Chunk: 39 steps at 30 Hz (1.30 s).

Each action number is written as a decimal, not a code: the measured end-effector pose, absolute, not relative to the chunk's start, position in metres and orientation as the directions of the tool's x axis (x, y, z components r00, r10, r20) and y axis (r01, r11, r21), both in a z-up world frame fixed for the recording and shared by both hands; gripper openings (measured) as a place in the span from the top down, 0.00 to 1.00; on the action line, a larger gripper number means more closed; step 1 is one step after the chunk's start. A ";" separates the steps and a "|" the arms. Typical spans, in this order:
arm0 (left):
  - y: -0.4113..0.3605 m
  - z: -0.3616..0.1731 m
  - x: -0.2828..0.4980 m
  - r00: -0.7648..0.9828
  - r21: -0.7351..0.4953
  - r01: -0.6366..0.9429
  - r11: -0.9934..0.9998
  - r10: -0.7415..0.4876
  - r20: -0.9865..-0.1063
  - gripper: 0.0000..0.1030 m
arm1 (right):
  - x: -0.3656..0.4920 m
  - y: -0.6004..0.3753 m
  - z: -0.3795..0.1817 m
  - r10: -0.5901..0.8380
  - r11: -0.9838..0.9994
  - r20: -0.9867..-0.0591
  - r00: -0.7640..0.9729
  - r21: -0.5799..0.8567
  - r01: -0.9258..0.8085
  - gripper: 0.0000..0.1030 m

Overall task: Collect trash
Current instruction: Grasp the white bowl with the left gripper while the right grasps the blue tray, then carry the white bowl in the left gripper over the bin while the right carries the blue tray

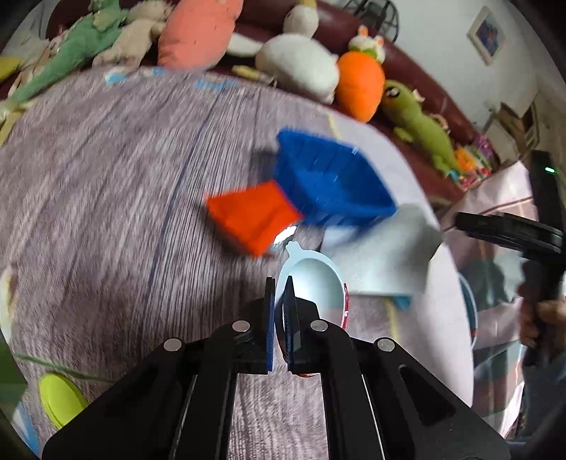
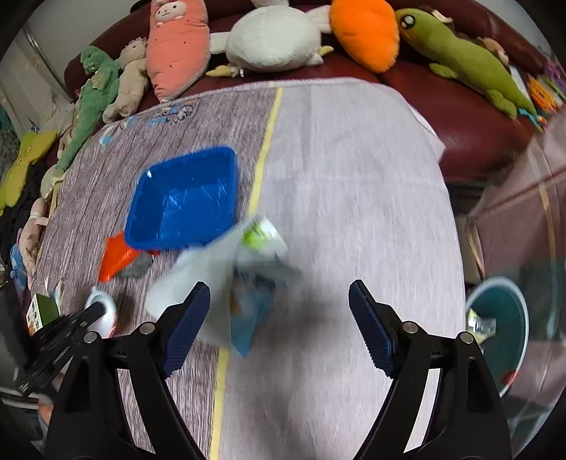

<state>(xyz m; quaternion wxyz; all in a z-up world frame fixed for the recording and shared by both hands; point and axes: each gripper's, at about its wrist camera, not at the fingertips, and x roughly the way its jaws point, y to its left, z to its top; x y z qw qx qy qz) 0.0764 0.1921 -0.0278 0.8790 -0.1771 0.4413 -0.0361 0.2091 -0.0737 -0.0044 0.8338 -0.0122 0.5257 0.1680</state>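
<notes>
The small white cup (image 1: 311, 283) is pinched by its rim in the closed left gripper (image 1: 281, 311), just above the table (image 1: 88, 177), so one piece is picked up. The white paper (image 2: 208, 272), the orange wrapper (image 2: 116, 258) and the blue tray (image 2: 184, 201) lie on the table. The right gripper (image 2: 279, 325) hangs wide open and empty over the paper, and the bin (image 2: 502, 318) waits beside the table.

Along the table's far edge, a sofa (image 2: 470, 116) holds plush toys: pink carrot (image 2: 177, 46), white bird (image 2: 272, 39), orange carrot (image 2: 368, 32), green lizard (image 2: 463, 56).

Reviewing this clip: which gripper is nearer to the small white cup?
Left. The left gripper is shut on the rim of the white cup. The right gripper is open, off to the side above the white paper trash.
</notes>
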 end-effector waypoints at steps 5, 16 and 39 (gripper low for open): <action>0.199 -0.016 0.102 0.629 -0.368 -0.091 0.926 -0.233 -0.742 0.95 | 0.247 -0.042 -0.008 0.298 0.924 -0.879 0.373 0.168 -0.342 0.25; 0.209 -0.021 0.135 0.619 -0.393 -0.110 0.913 -0.246 -0.746 0.95 | 0.309 0.011 -0.061 0.302 0.890 -0.924 0.237 0.184 -0.417 0.48; 0.119 0.014 0.136 0.618 -0.385 0.031 0.922 -0.320 -0.718 0.95 | 0.288 -0.095 0.034 0.310 0.934 -0.784 0.537 0.145 -0.327 0.91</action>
